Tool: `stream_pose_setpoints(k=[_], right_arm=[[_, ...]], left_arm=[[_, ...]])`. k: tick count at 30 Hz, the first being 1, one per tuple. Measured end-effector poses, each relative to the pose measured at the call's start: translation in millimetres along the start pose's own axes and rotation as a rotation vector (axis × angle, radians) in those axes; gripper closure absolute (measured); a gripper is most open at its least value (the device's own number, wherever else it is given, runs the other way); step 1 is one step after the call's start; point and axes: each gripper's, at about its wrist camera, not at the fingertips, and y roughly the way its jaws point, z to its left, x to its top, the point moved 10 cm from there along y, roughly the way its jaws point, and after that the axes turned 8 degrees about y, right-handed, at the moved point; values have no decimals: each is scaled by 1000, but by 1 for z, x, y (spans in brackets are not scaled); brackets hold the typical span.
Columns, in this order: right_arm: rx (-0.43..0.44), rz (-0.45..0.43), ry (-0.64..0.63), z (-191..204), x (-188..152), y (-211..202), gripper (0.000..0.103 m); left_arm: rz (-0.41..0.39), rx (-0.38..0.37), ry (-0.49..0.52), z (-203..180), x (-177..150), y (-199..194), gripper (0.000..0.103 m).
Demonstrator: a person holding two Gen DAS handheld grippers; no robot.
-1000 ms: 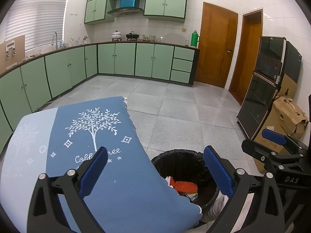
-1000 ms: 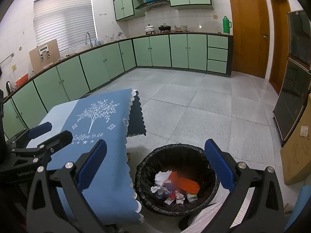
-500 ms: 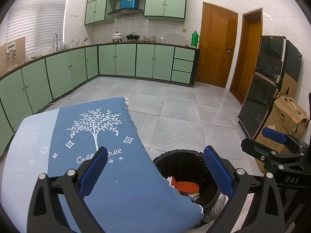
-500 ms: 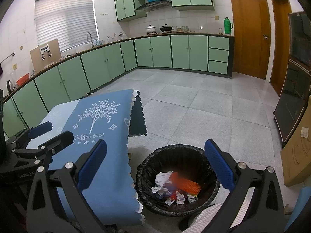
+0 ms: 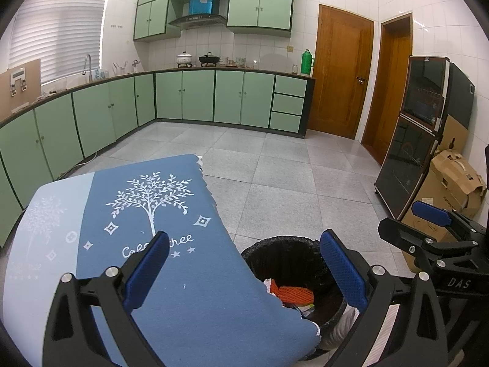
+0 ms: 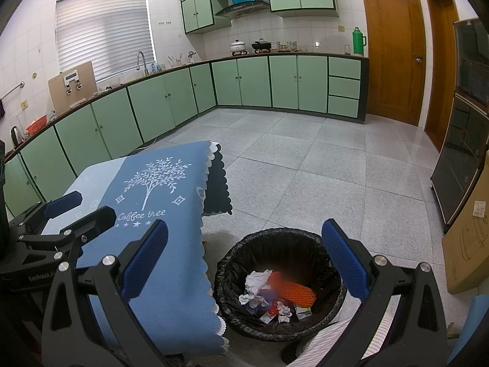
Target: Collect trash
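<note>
A black-lined trash bin [image 6: 279,281] stands on the floor beside the table; it also shows in the left wrist view [image 5: 287,263]. It holds crumpled white paper [image 6: 258,278], an orange net piece [image 6: 298,293] and small wrappers. My right gripper [image 6: 241,261] is open and empty, hovering above the bin. My left gripper [image 5: 241,270] is open and empty over the table's blue cloth [image 5: 171,244], near the table edge by the bin. Each gripper shows in the other's view: the left one [image 6: 64,214], the right one [image 5: 428,226].
The blue "Coffee tree" tablecloth [image 6: 159,202] covers the table at left. Green cabinets [image 6: 244,82] line the far walls. A dark glass-fronted cabinet [image 5: 412,140] and cardboard boxes [image 5: 452,183] stand at right. Grey tiled floor [image 6: 305,168] lies beyond the bin.
Both views have risen and drifted very slightly; the bin sits a little lower in frame. Both grippers stay open and empty.
</note>
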Motion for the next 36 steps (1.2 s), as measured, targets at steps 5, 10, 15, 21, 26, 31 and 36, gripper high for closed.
stream_pose_setpoints(k=[5,10,15,21,26,31,36], right_arm=[[0,0,0,0,0,0,5],[0,0,-1,2,0,0,5],[0,0,-1,1,-1,0,5],[1,1,0,1,-1,0,5],[0,0,0,2,-1,0,5],[0,0,0,1,-1,0,5],[1,1,0,2,-1,1,5]], left_arm=[[1,2,0,1,0,0,6],[-1,2,1,1,0,0,6],[0,1,1,1,0,0,6],[0,2,1,1,0,0,6],[2,3,4,1,0,0,6],[3,4,3,0,-1,0,6],[-1,6,6,-2,-1,0,6]])
